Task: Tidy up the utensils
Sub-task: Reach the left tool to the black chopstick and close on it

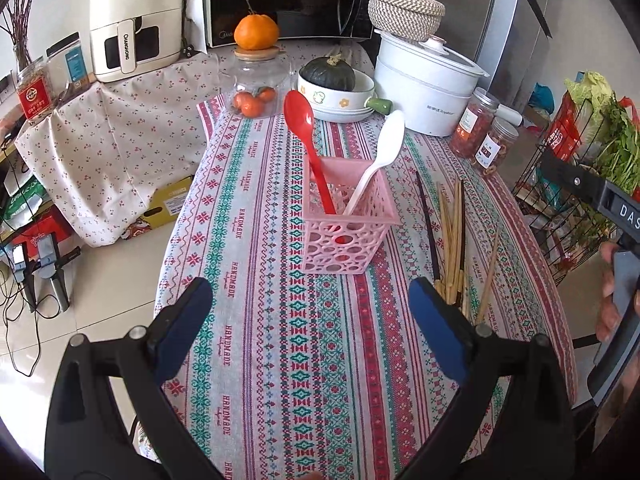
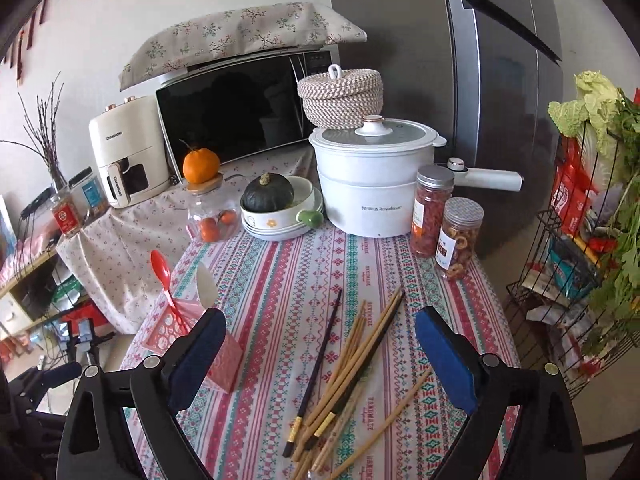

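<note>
Chopsticks' [image 2: 352, 368] gold-banded ends, right view only.

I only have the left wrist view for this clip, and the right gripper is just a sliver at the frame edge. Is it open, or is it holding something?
Observer: The right gripper is open and empty. Its jaws are spread wide, and the chopsticks lie on the tablecloth ahead, between its fingers.
Operator: The chopsticks' near ends are hidden in my view. Is there anything to note there?
Observer: Yes. The two dark chopsticks have gold bands near those ends. The rest of the pile looks like plain bamboo.
</note>
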